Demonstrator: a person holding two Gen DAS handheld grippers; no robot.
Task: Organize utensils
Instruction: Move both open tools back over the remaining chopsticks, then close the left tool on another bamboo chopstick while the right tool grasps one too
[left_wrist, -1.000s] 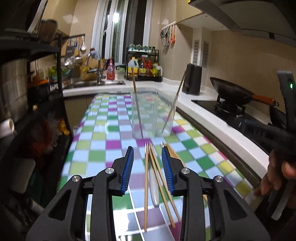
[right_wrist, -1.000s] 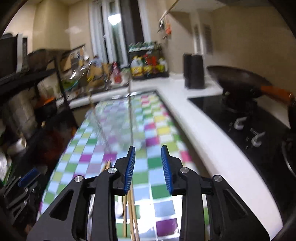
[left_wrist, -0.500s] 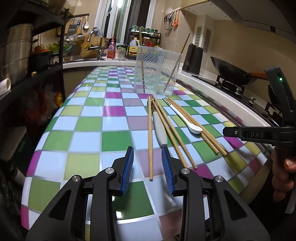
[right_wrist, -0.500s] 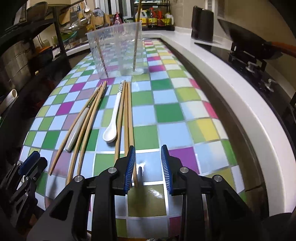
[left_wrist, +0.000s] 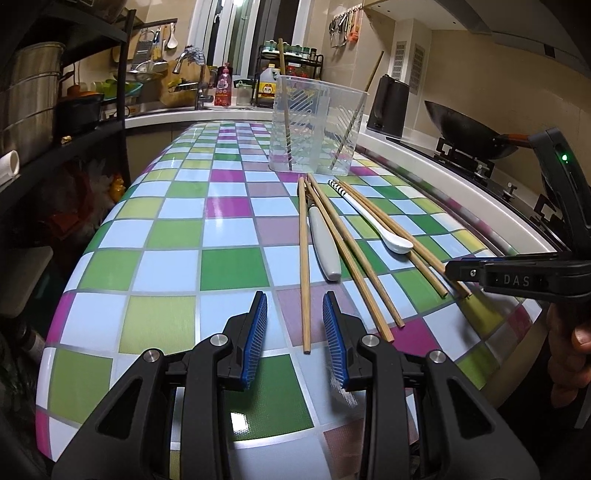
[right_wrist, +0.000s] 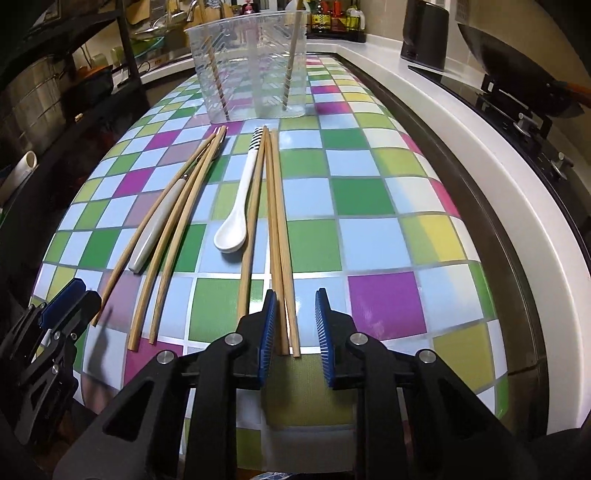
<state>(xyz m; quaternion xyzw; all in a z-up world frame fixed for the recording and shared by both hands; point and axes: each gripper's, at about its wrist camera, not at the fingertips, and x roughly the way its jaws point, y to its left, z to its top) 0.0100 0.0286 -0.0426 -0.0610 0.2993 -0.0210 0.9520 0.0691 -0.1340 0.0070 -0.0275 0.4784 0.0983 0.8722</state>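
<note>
Several wooden chopsticks (left_wrist: 304, 266) (right_wrist: 275, 229), a white spoon with a striped handle (left_wrist: 373, 218) (right_wrist: 240, 206) and a grey-handled utensil (left_wrist: 324, 240) (right_wrist: 159, 221) lie on the checkered table. A clear plastic holder (left_wrist: 314, 125) (right_wrist: 251, 70) stands behind them with two chopsticks in it. My left gripper (left_wrist: 295, 343) is open, its jaws on either side of the near end of one chopstick. My right gripper (right_wrist: 293, 330) is open around the near ends of two chopsticks.
The checkered tablecloth (left_wrist: 166, 240) covers the table. A white counter (right_wrist: 480, 155) with a stove and black wok (left_wrist: 469, 133) runs along the right. Black shelves with pots (left_wrist: 33, 96) stand at the left. A sink and bottles are at the back.
Both grippers have come down and back to the table's near edge. The utensils now lie just ahead of the open jaws. Nothing has been taken hold of.
</note>
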